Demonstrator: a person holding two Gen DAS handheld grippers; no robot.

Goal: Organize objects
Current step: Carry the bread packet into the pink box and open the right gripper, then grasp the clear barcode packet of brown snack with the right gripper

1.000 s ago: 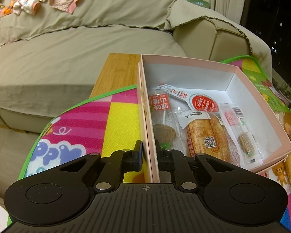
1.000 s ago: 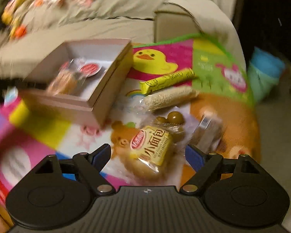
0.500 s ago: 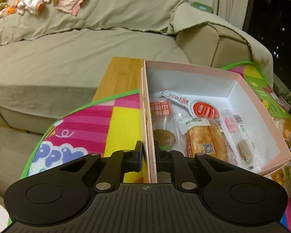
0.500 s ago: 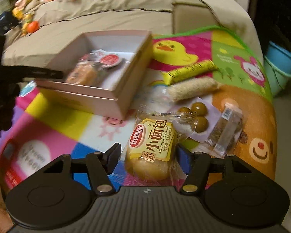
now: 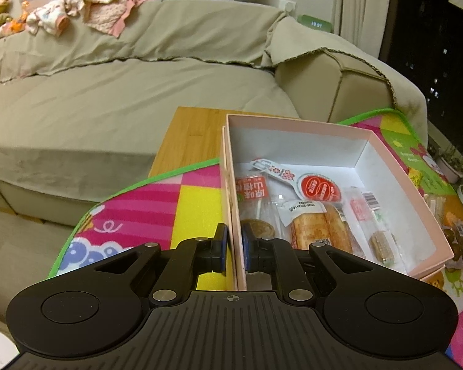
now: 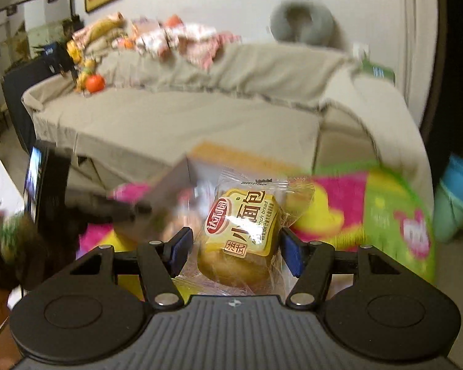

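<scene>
Warm, dim indoor light fills both views. The left wrist view is sharp, with soft shadow inside the box (image 5: 296, 141). The right wrist view is motion-blurred, the mat (image 6: 385, 212) smeared, only the bread (image 6: 240, 234) crisp. Fisheye bends the sofa (image 5: 123, 98) at the edges.

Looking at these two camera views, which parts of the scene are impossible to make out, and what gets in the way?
- Left wrist view: the pink box has its near end hidden behind the left hand-held gripper, which is clamped on its side wall.
- Left wrist view: loose snacks beyond the box are partly hidden by its wall.
- Right wrist view: motion blur smears the box and mat; only the bread packet held by the right hand-held gripper is sharp.
</scene>
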